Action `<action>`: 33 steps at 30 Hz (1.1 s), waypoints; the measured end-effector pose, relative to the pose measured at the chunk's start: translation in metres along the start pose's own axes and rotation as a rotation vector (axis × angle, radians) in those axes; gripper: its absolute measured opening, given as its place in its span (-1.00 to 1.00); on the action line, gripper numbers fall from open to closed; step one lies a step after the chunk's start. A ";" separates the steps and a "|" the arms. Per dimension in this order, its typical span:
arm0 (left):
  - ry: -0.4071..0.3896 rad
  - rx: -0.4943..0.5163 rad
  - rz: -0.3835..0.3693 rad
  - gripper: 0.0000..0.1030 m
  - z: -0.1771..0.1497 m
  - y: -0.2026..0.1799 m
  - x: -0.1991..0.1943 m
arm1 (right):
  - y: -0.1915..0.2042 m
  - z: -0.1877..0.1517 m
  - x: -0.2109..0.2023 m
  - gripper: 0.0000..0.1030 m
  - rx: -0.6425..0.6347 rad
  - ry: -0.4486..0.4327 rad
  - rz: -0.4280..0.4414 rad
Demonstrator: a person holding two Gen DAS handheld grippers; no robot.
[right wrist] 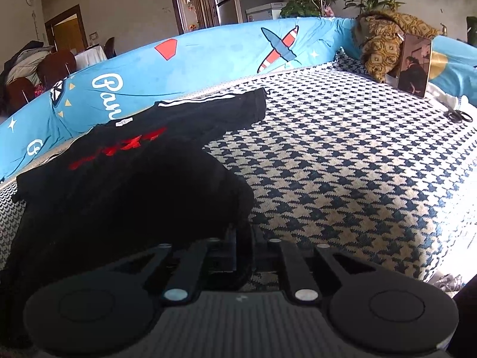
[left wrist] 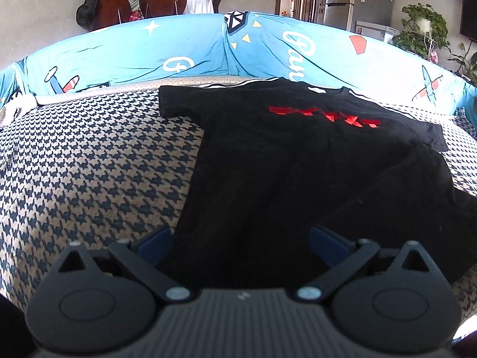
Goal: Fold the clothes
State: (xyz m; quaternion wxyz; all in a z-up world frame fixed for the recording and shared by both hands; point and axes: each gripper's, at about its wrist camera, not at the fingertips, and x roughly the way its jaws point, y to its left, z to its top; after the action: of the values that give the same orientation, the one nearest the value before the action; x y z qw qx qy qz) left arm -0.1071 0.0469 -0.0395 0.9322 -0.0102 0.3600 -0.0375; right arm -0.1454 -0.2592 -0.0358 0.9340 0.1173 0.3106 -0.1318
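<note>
**Black T-shirt on houndstooth bed cover, two grippers at the hem**

Left gripper (left wrist: 240, 243): jaws spread wide, blue pads standing well apart, nothing between them. It sits low at the near hem of the shirt, aimed up the garment toward the collar, one finger over the shirt's left edge and one over dark cloth.

Right gripper (right wrist: 243, 252): jaws drawn close together, pinching a bunch of the shirt's black fabric at the near right corner. The cloth rises in a hump just ahead of the fingers, so this corner appears lifted off the cover.

T-shirt (left wrist: 298, 155): black, short-sleeved, red print (left wrist: 325, 116) across the chest, white stripes at the shoulders. It lies chest-up on the houndstooth bed cover (left wrist: 89, 164), collar toward the far side, both sleeves spread out. The upper part lies flat; the lower right part is rumpled.

Handling, as judged: light, soft knit, no stiffness; it will drape and sag from any single hold and may drag on the woven cover. A corner or hem edge, taken through both layers, looks the surest hold; a mid-panel pinch would likely lift one layer only.

Surroundings: blue printed fabric (left wrist: 179, 47) along the far edge; a phone (right wrist: 414, 65) propped against a mustard patterned cloth (right wrist: 384, 41); scissors (right wrist: 457, 116) near the right edge.
</note>
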 end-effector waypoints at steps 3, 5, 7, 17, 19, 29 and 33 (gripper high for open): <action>-0.002 -0.008 0.003 1.00 0.000 0.002 0.000 | -0.001 0.001 -0.021 -0.80 0.011 -0.037 -0.014; -0.005 -0.013 0.005 1.00 0.001 0.004 -0.001 | -0.003 0.000 -0.034 -0.80 0.010 -0.057 -0.027; -0.006 -0.020 0.006 1.00 0.001 0.006 -0.002 | -0.005 -0.002 -0.044 -0.81 0.006 -0.065 -0.041; -0.010 -0.049 0.019 1.00 0.000 0.015 -0.005 | -0.018 -0.008 -0.047 -0.79 0.022 -0.039 -0.163; -0.010 -0.056 0.025 1.00 0.000 0.017 -0.005 | -0.016 -0.009 -0.047 -0.78 0.011 -0.042 -0.124; 0.005 -0.057 0.051 1.00 0.001 0.017 -0.001 | 0.000 -0.016 -0.040 -0.77 -0.036 -0.016 0.097; 0.003 -0.076 0.052 1.00 0.002 0.021 -0.003 | 0.012 -0.022 -0.035 -0.77 -0.057 0.028 0.203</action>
State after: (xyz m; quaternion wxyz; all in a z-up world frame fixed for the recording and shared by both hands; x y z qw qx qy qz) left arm -0.1066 0.0681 -0.0372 0.9312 -0.0363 0.3627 0.0004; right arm -0.1811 -0.2356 -0.0304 0.9412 0.1235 0.3135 -0.0261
